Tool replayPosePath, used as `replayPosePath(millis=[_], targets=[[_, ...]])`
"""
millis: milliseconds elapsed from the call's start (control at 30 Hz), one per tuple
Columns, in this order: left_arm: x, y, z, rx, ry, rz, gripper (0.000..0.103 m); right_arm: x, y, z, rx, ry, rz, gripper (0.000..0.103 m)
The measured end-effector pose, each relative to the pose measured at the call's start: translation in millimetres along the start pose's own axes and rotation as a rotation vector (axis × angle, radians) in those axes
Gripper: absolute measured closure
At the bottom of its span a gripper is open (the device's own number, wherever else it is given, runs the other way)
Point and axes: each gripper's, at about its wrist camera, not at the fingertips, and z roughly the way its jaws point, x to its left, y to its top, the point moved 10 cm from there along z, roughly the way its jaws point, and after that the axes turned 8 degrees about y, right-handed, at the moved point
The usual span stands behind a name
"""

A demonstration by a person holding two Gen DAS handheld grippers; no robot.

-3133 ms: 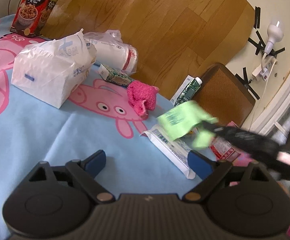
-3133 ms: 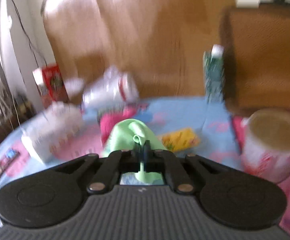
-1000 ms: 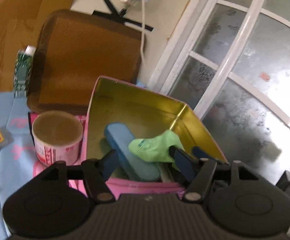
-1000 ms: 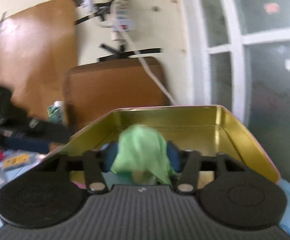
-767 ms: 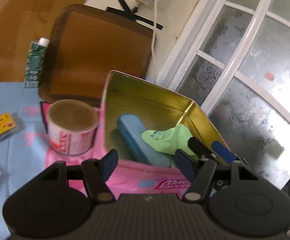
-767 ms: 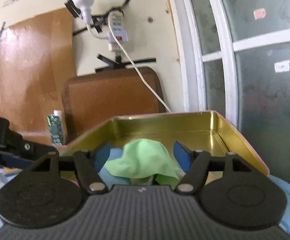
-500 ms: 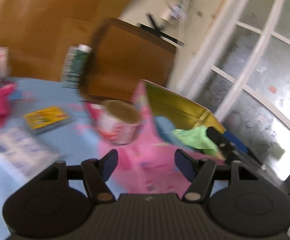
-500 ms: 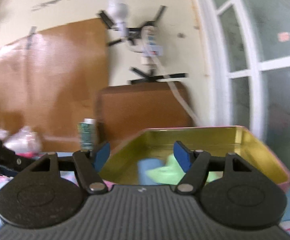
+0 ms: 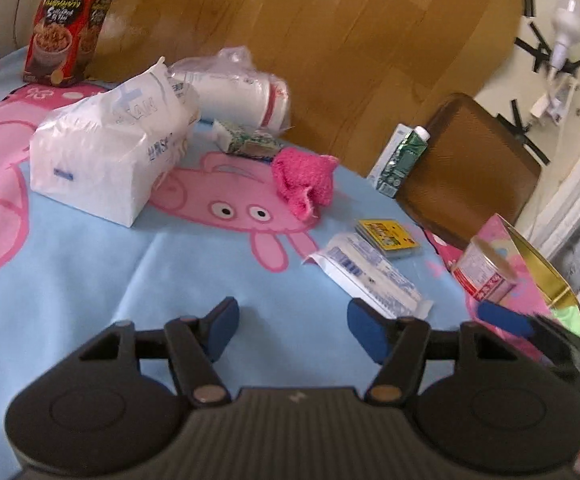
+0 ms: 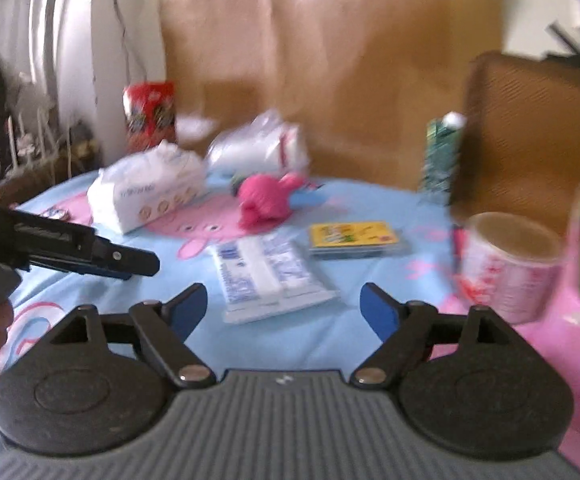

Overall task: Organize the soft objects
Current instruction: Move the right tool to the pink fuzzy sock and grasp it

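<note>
A fuzzy pink sock lies on the blue cartoon tablecloth, well ahead of my left gripper. Its jaws are closing slightly with nothing between them. In the right wrist view the pink sock shows blurred, beyond my right gripper, whose jaws are opening and empty. A green sock rests inside the gold-lined pink tin at the far right. One blue finger of the right gripper reaches in beside the tin. The left gripper crosses the left side of the right wrist view.
A white tissue pack, a bagged white roll, a red cereal box, two green cartons, a yellow card box, a flat white packet and a printed roll crowd the table. A brown chair back stands behind.
The right gripper let go of the green sock in the tin and opened wider. Both grippers swung left from the tin toward the cluttered table.
</note>
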Motion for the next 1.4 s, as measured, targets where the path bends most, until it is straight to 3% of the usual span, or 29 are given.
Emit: replayPosePath(millis=[133, 300, 533, 633, 767, 1067, 1267, 1300, 1333, 1367, 1400], targets=[[-14, -5, 2, -0.036, 0.038, 0.096, 0.036, -1, 2, 30, 0.071, 0.011, -0.015, 0.015], [-10, -5, 1, -0.036, -0.001, 0.065, 0.036, -1, -9, 49, 0.161, -0.004, -0.004, 0.014], [-5, -5, -3, -0.049, 0.003, 0.033, 0.034, -4, -9, 39, 0.121, -0.003, 0.009, 0.014], [9, 0, -6, -0.075, 0.005, -0.048, 0.027, -9, 4, 29, 0.043, -0.011, 0.028, 0.014], [24, 3, -8, -0.080, -0.026, -0.141, 0.027, -14, 31, 36, -0.011, -0.026, 0.087, 0.014], [25, 4, -9, -0.080, -0.042, -0.154, 0.027, -4, 68, 111, 0.054, -0.004, 0.199, 0.015], [27, 4, -9, -0.081, -0.054, -0.167, 0.027, -12, 75, 155, 0.139, -0.059, 0.185, 0.016], [27, 4, -9, -0.081, -0.058, -0.171, 0.027, -14, 73, 161, 0.156, -0.062, 0.183, 0.023], [28, 4, -9, -0.081, -0.063, -0.175, 0.027, -15, 71, 168, 0.177, -0.056, 0.181, 0.044], [28, 4, -9, -0.081, -0.067, -0.179, 0.026, -14, 67, 174, 0.207, -0.034, 0.183, 0.055], [28, 3, -9, -0.081, -0.071, -0.182, 0.026, -13, 64, 177, 0.223, -0.013, 0.191, 0.055]])
